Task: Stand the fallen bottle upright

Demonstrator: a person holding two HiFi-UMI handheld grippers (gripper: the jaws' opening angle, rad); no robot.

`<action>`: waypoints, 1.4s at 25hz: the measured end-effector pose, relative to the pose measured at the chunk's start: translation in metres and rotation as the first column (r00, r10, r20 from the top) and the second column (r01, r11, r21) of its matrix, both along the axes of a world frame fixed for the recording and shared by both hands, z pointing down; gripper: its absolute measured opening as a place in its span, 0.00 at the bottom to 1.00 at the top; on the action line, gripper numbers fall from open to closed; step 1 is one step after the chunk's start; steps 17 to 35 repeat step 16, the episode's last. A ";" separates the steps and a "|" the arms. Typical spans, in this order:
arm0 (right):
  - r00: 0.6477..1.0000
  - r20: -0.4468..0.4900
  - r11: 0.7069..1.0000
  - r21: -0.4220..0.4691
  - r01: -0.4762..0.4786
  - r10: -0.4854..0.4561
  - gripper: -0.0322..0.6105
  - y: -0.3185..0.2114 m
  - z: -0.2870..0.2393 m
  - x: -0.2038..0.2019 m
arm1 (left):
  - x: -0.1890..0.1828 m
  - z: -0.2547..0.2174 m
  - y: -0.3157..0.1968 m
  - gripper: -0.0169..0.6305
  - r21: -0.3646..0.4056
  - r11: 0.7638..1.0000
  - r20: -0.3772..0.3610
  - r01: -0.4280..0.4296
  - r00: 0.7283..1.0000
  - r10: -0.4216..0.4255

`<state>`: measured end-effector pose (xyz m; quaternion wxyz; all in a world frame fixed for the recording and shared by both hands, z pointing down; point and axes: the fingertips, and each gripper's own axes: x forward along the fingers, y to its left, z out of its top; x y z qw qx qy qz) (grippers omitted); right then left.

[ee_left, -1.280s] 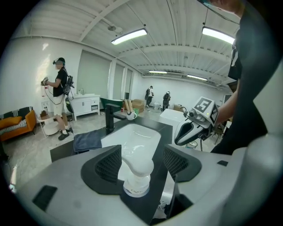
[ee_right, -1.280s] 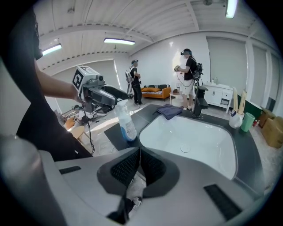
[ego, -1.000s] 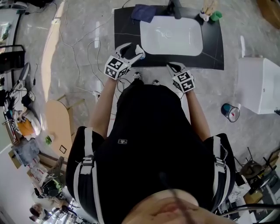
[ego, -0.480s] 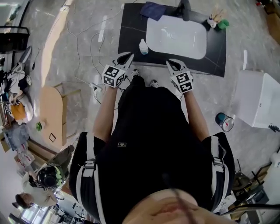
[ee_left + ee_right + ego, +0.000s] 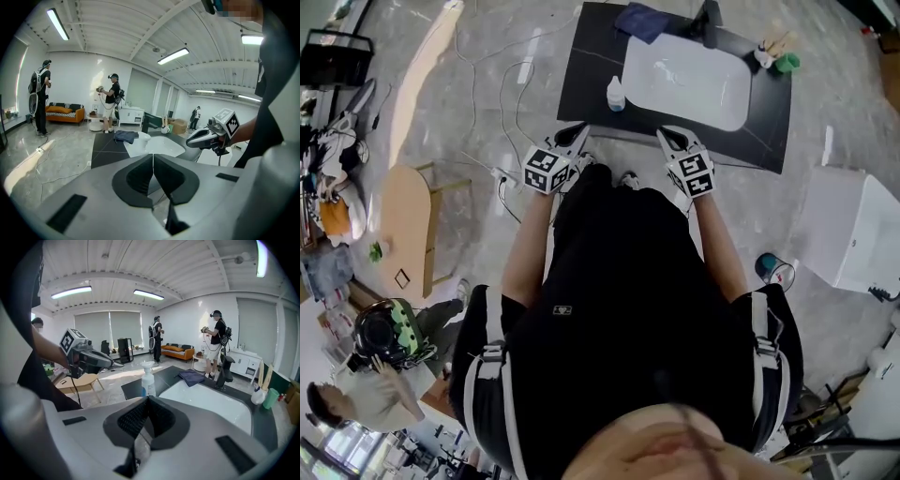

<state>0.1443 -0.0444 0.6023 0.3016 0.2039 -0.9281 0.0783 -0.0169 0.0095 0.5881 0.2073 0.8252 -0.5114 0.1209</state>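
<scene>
The white spray bottle stands upright on the black counter, left of the sink; the right gripper view shows the bottle upright too. My left gripper hangs short of the counter's near edge, below and left of the bottle, jaws shut on nothing. In its own view the left gripper has both pads pressed together. My right gripper is level with it, in front of the sink, and in its own view the right gripper looks shut and empty.
A white sink basin fills the counter's middle, with a dark cloth and faucet behind it and a green cup at the right. A white cabinet, a wooden table and floor cables surround me. Other people stand about the room.
My left gripper, open at the counter a second ago, has shut and drawn back from it. The bottle now stands alone in plain sight. The right gripper has hardly moved.
</scene>
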 end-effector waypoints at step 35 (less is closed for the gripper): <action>0.999 -0.018 0.999 -0.023 0.043 -0.044 0.14 0.006 0.012 -0.017 | -0.008 0.000 0.009 0.05 -0.011 1.000 -0.016 0.020 1.000 -0.020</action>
